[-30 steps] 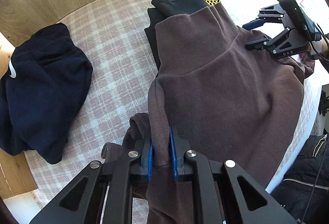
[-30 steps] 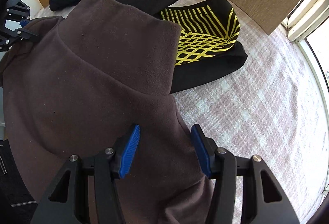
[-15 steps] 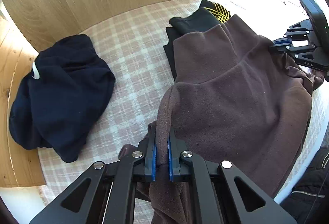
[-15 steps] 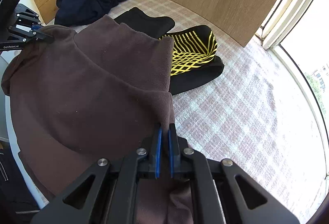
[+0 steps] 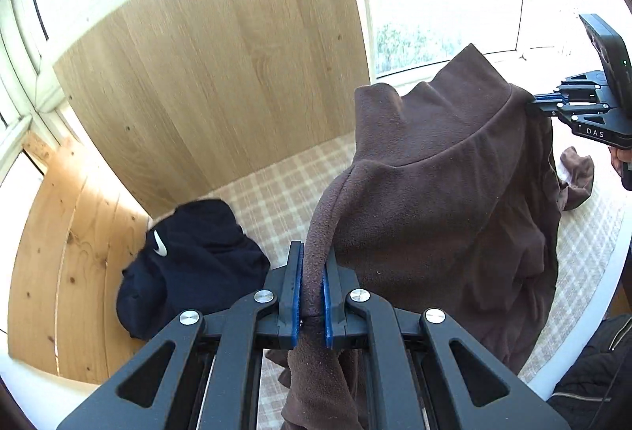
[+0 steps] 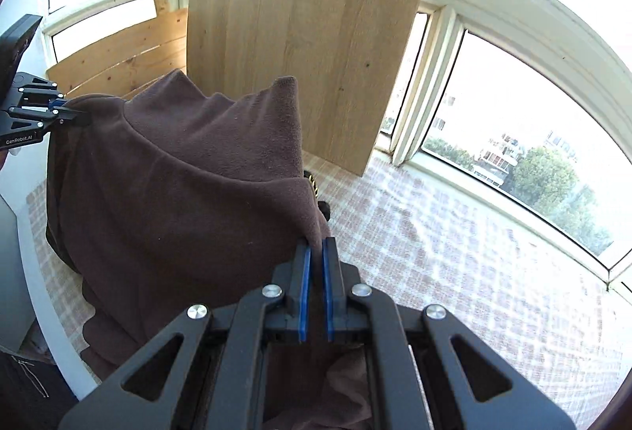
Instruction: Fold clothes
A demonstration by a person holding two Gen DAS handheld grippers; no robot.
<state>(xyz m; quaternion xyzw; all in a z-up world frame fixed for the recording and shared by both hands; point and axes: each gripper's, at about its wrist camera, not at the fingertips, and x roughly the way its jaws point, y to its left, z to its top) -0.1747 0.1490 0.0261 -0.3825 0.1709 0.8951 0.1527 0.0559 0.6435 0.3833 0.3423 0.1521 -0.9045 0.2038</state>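
We had clamped both the left gripper (image 5: pixel 313 295) and right gripper (image 6: pixel 315 291) on the brown fleece (image 5: pixel 454 200) and lifted it clear, ready to lay flat.

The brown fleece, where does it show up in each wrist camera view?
Left wrist: brown fleece fills centre-right, hanging between the near left tool and the far right tool.
Right wrist: fills centre-left, hanging from the near right tool.
Shared landmark: upright oak board behind it.
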